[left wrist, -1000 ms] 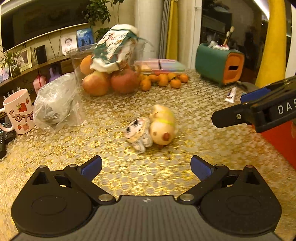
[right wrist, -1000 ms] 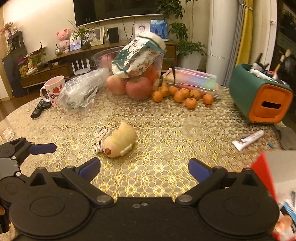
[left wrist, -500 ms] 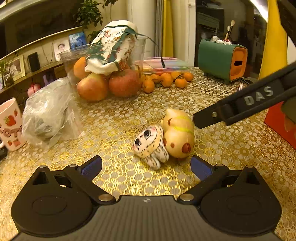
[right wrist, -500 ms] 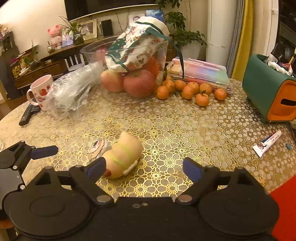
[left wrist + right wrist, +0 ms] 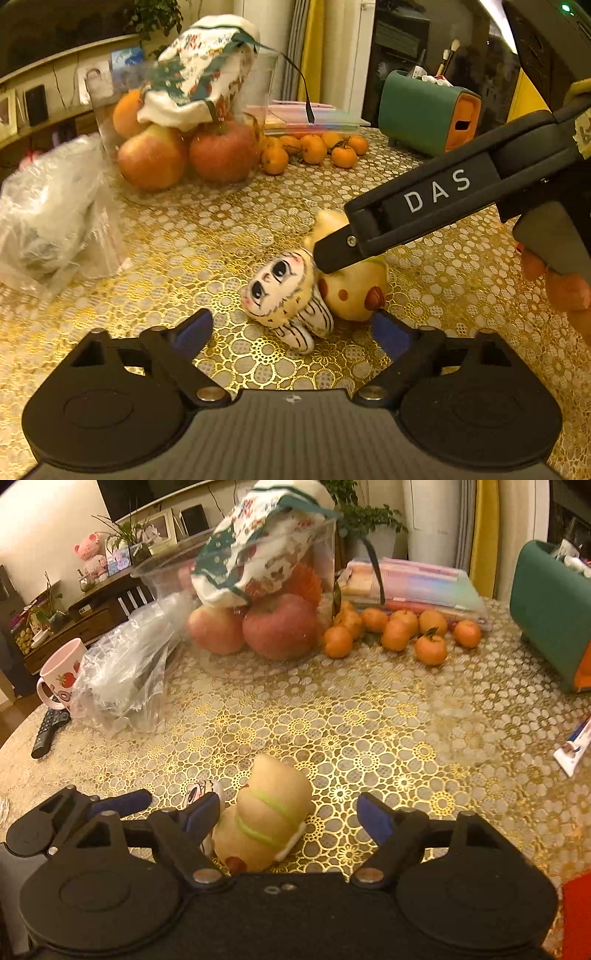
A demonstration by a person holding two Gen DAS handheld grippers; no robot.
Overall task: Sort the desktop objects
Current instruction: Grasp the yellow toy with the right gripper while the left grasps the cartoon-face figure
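Both claws are closing, not yet pinching. The left claw frames the doll at lower centre. The right claw straddles the yellow toy, perhaps touching it.

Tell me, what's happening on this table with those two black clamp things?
A person is working two hand-held tongs over a pair of small toys lying together on the gold-patterned tablecloth. The left tongs are closing around the doll with the painted face. The right tongs are closing around the yellow plush toy beside it. Neither toy is gripped or lifted yet.
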